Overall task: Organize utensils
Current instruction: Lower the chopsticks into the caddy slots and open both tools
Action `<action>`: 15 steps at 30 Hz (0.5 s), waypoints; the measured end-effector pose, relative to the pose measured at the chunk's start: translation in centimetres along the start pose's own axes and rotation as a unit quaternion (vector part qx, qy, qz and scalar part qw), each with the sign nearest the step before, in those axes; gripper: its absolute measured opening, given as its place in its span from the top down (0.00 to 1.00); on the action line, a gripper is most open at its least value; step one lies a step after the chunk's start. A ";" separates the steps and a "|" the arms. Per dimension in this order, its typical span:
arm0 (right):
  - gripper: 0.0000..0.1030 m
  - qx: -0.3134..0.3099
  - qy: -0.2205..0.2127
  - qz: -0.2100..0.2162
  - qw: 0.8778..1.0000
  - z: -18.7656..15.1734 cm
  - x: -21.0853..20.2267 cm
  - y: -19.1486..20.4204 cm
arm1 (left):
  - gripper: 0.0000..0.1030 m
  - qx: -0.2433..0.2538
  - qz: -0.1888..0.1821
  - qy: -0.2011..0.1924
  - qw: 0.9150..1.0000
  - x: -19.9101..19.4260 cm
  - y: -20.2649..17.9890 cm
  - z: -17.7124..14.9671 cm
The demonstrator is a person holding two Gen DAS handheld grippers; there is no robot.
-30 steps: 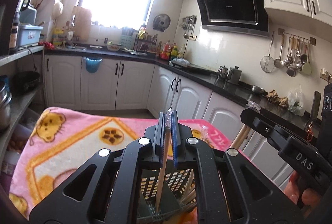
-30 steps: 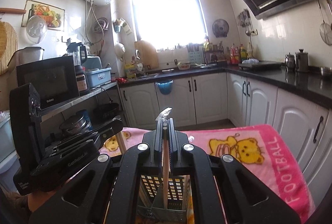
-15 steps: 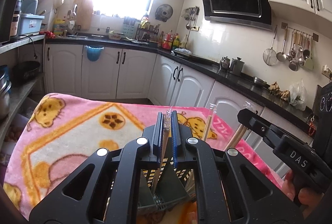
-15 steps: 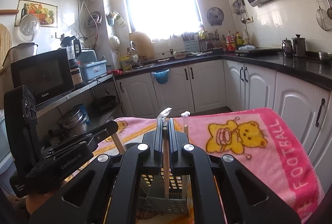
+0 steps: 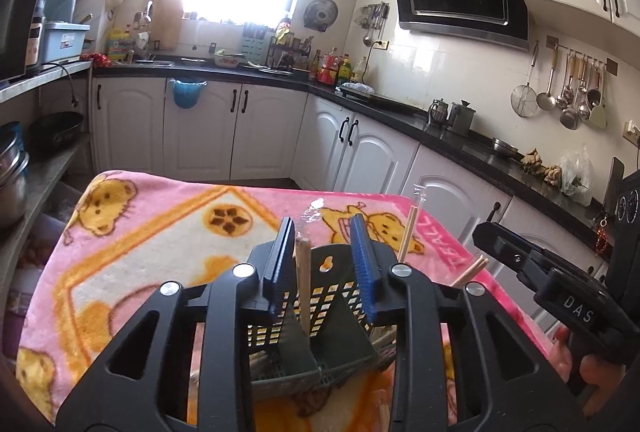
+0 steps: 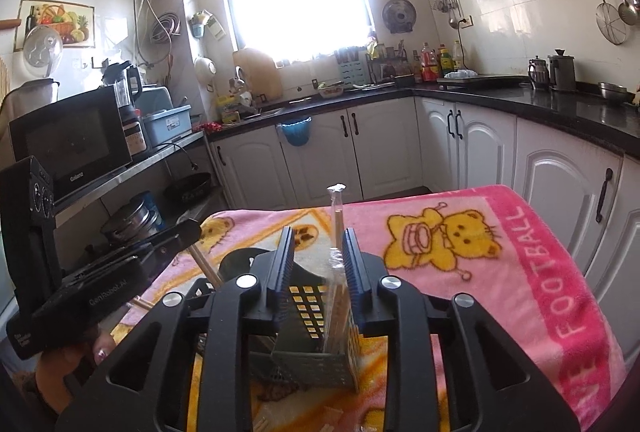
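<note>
A kitchen with white cabinets surrounds a desk draped in a pink cartoon-bear blanket [image 5: 132, 232]. On it stands a dark perforated utensil caddy [image 5: 320, 316]. The left tool [image 5: 325, 256] hangs over the caddy, spread wide, a wrapped chopstick pair [image 5: 303, 284] standing free in the gap. The right tool [image 6: 318, 264] is likewise parted, with wrapped chopsticks [image 6: 335, 232] upright in the caddy between its tips.
</note>
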State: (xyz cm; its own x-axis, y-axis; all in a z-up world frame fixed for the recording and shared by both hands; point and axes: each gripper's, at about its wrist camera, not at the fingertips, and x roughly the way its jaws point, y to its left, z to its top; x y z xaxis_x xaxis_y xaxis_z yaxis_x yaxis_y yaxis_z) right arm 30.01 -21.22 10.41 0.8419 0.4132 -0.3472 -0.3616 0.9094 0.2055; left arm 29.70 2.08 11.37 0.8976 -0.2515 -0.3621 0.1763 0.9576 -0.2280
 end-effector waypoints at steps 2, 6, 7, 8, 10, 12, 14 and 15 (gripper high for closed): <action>0.72 -0.001 0.003 -0.002 1.000 -0.1 -0.3 -0.1 | 0.71 -0.004 0.000 0.001 1.000 -0.4 0.1 0.0; 0.68 0.000 0.011 -0.007 1.000 -0.4 -0.8 -0.4 | 0.58 -0.006 -0.002 0.001 1.000 -1.3 0.3 0.0; 0.67 0.001 0.012 -0.008 1.000 -0.5 -1.0 -0.5 | 0.56 -0.006 -0.002 0.000 1.000 -1.6 0.3 0.0; 0.66 0.001 0.013 -0.009 1.000 -0.7 -1.2 -0.7 | 0.53 -0.006 -0.002 0.000 1.000 -1.9 0.3 0.0; 0.64 0.001 0.014 -0.008 1.000 -0.9 -1.6 -0.7 | 0.48 -0.008 -0.004 0.000 1.000 -2.4 0.3 0.0; 0.61 0.002 0.015 -0.011 1.000 -1.0 -2.0 -0.8 | 0.43 -0.010 -0.004 0.000 1.000 -2.9 0.2 0.0; 0.60 0.002 0.018 -0.008 1.000 -1.1 -2.4 -0.9 | 0.38 -0.011 -0.004 -0.002 1.000 -3.5 0.2 -0.1; 0.60 0.001 0.018 -0.007 1.000 -1.1 -2.6 -0.8 | 0.35 -0.012 -0.005 -0.003 1.000 -3.8 0.2 -0.1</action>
State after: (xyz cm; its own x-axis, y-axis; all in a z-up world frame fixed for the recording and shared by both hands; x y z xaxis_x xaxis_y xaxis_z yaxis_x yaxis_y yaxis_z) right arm 27.62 -23.00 10.11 0.8322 0.4010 -0.3830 -0.3483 0.9154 0.2017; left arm 26.29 3.21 12.57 0.8979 -0.2601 -0.3552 0.1753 0.9513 -0.2537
